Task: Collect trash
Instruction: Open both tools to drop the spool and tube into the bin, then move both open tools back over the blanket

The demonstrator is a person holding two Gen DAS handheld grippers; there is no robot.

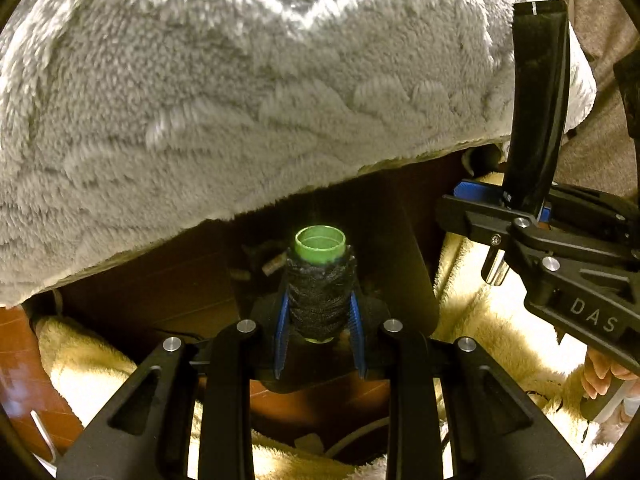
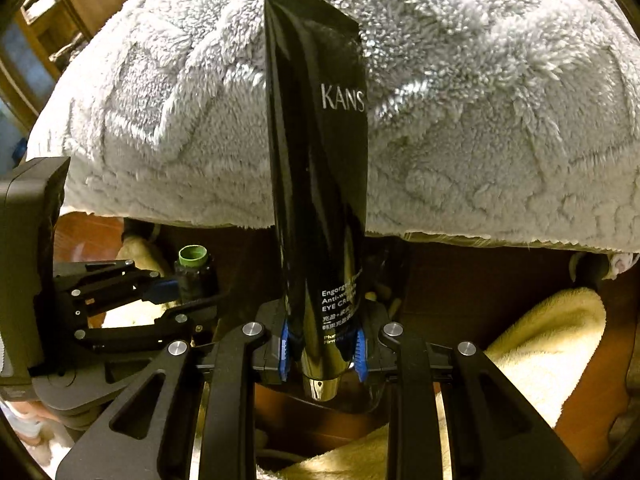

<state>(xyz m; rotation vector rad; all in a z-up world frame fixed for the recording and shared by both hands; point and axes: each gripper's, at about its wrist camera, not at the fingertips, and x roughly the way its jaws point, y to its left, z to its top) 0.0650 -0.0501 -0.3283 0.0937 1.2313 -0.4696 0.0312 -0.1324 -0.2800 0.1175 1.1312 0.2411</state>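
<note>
Left hand-held gripper [image 1: 319, 336] clenched on a small spool of black thread [image 1: 320, 296] with a green core, blue pads pressed to its sides. Right hand-held gripper [image 2: 323, 350] grasping a black cosmetic tube [image 2: 318, 184] near its capped end, crimped end pointing away from the camera. Both items are held in the air in front of a grey fleece blanket [image 1: 240, 100] — a dark gap opens below its edge, cream-coloured towels [image 2: 548, 340] underneath. No bin or bag identifiable in either view.

Risks, as I judge them:
- Spool is round and wound in thread; the pads bear on yarn, not on the hard core, so it could twist or slide out if tilted.
- Tube is glossy and held low, most of its length hanging free — a swing could lever it loose.
- The two grippers ride near each other; a careless move could knock them together.

Writing: tube reads "KANS", partly cut off, then "Anti-w…", "EYE CREAM", a line of Chinese characters. Right gripper body, seen from the left wrist, shows "DAS".
</note>
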